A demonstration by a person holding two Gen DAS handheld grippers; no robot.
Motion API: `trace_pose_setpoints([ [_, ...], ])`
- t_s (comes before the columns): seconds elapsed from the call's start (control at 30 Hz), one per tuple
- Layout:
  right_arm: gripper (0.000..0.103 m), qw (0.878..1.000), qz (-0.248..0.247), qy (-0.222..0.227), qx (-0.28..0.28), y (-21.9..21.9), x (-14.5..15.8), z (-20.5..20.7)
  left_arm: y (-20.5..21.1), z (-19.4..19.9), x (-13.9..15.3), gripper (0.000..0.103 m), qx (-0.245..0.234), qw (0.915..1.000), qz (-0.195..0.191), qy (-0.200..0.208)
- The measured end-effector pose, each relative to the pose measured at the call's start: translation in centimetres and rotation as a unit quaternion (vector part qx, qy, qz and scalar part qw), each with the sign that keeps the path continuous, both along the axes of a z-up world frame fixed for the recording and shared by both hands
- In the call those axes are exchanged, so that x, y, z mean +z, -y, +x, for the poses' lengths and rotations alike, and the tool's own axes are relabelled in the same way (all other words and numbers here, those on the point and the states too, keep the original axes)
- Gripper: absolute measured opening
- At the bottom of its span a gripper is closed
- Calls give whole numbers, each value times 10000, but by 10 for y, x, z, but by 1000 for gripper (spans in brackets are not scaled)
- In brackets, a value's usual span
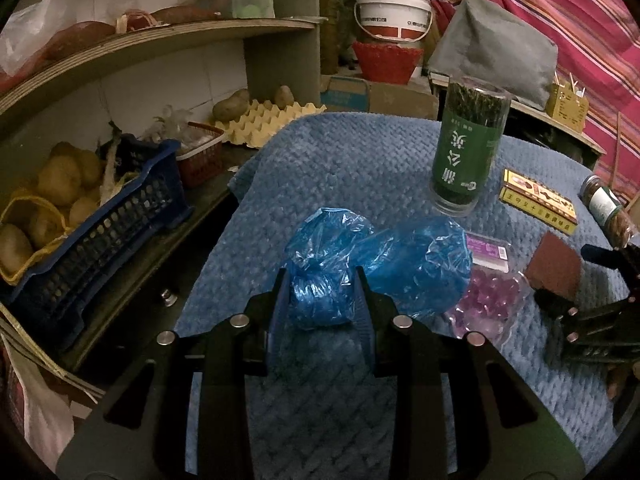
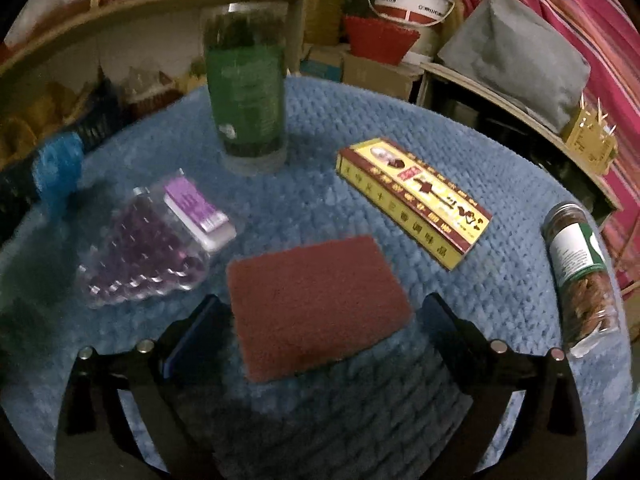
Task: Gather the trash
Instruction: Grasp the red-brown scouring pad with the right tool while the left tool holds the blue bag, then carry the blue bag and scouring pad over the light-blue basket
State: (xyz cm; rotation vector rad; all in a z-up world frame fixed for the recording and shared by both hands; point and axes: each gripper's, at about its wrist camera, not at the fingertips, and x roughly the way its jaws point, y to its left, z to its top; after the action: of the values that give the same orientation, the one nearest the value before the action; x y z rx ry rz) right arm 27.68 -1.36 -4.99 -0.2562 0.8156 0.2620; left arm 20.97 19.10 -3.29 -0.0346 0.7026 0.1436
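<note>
Fingers of the left gripper (image 1: 322, 292) pinch one of two crumpled blue plastic covers (image 1: 320, 280) on the blue mat (image 1: 340, 160); the right gripper (image 2: 320, 320) is spread around one red scouring pad (image 2: 316, 304). Beyond lie one purple bead pack (image 2: 152, 260), one yellow box (image 2: 416, 204), one upright green jar (image 2: 248, 96), one toppled jar (image 2: 580, 272)

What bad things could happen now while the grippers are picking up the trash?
The left gripper pinches only one fold of the crumpled blue plastic, so it may slip out or drag the second blue bundle along.

The tall green jar stands upright just behind; a swinging bundle might tip it.

The right gripper is open around the flat red scouring pad, which lies flush on the soft blue cloth, so it might pinch cloth too.
</note>
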Motion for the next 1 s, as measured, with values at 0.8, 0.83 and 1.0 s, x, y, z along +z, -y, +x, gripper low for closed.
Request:
trace_pose_setpoints([
  [0.8,89,9963,351,620,-489,70,33,-39,42,0,15,30,-140,9997,182,89],
  [0.83,89,9957,374,660,-540,77,37,-42,49,0,17,30,-187,9996,178,110],
  [1.0,89,9916,453,879,-831,127,57,-66,93,1,30,30,-467,9986,63,220],
])
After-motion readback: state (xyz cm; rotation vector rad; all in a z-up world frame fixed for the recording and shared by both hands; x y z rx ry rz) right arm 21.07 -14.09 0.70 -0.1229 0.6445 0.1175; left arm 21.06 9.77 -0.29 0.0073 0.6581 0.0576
